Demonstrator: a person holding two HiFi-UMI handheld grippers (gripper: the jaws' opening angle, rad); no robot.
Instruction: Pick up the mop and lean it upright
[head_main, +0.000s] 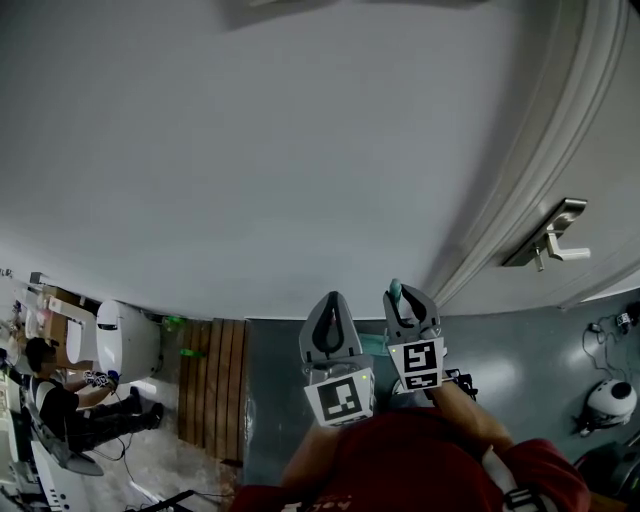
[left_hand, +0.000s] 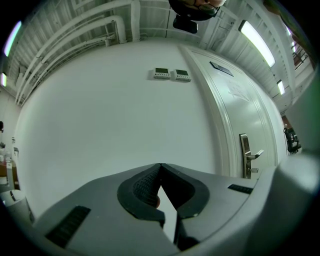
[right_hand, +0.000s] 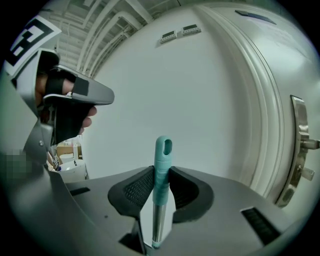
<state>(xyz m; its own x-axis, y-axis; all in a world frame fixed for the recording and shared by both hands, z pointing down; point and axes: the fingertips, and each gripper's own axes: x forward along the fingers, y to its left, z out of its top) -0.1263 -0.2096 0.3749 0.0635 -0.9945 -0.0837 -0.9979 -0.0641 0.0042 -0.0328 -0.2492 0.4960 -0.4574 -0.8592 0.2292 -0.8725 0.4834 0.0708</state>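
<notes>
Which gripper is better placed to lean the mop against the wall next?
Right. The right gripper has its jaws closed on the mop handle, held upright facing the white wall. The left gripper is beside it, jaws together and empty.

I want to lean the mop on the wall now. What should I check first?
1. Right gripper holding the mop handle: ok, jaws closed on its teal end.
2. Handle upright: ok, it stands straight between the jaws.
3. Left gripper free to help: ok, shut on nothing.
4. Wall to lean on: ok, just in front.
5. Door handle out of the way: ok, off to the right.
6. Mop head on the floor: cannot tell, out of view.
</notes>
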